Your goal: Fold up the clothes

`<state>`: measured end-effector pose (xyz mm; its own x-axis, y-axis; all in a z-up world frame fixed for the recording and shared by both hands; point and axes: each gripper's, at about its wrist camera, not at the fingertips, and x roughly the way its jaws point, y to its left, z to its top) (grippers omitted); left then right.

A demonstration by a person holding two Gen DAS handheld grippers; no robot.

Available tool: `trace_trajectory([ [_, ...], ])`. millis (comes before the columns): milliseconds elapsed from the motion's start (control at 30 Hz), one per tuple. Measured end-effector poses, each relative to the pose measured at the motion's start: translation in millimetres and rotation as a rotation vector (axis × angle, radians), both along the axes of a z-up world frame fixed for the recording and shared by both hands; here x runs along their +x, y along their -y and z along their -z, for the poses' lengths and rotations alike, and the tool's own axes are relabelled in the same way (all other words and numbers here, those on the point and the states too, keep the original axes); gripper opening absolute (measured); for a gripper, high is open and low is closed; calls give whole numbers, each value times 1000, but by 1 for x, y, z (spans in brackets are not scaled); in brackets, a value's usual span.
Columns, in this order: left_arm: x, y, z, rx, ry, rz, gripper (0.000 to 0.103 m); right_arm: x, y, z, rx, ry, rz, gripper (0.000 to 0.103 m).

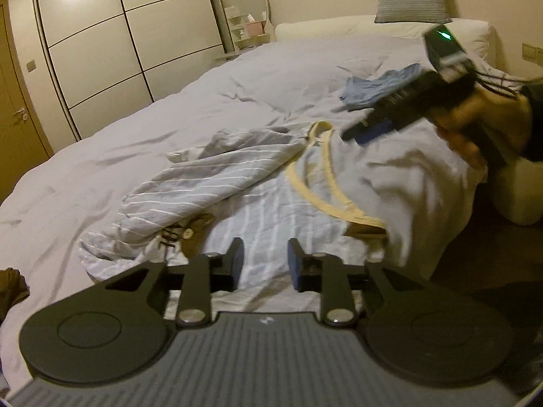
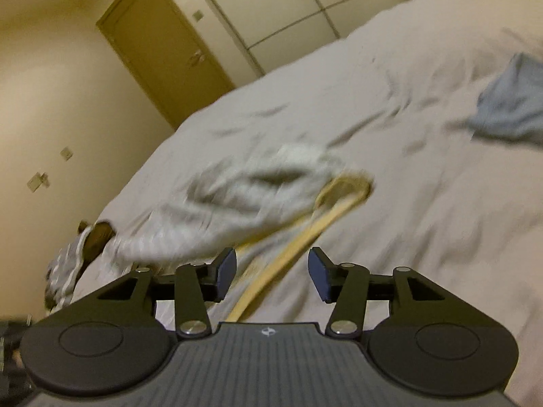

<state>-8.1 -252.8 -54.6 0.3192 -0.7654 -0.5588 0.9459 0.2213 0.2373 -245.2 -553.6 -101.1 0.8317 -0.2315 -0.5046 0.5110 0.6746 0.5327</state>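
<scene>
A grey garment with white stripes and yellow trim lies crumpled on the bed, one sleeve thrown across its body. My left gripper hovers open just above its near hem, nothing between the fingers. In the left wrist view a hand holds the right gripper over the garment's right side, near the yellow neckline. In the right wrist view, which is blurred by motion, my right gripper is open above the yellow trim and the striped garment, holding nothing.
A blue garment lies farther up the bed near the pillows. A wardrobe and a door stand beyond the bed. A brown item sits at the left edge.
</scene>
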Motion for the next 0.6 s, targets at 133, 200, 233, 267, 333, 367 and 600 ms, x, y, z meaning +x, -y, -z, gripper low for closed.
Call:
trace_trajectory([
  [133,44,29,1,-13,48,80,32,16,-35,6,-11,-18,-68,56],
  [200,72,50,3,-28,70,131,33,21,-43,7,-32,-34,-84,56],
  [233,89,66,7,-35,85,169,33,25,-47,10,-44,-45,-88,56],
  [267,102,78,9,-44,86,205,33,29,-50,12,-56,-59,-88,56],
  [333,123,105,10,-37,63,265,33,35,-57,18,-86,-108,-88,56],
  [367,132,119,8,-20,41,289,33,38,-60,21,-89,-137,-76,56],
  [600,155,208,-15,134,-24,540,33,44,-85,-10,-13,-278,-26,56],
])
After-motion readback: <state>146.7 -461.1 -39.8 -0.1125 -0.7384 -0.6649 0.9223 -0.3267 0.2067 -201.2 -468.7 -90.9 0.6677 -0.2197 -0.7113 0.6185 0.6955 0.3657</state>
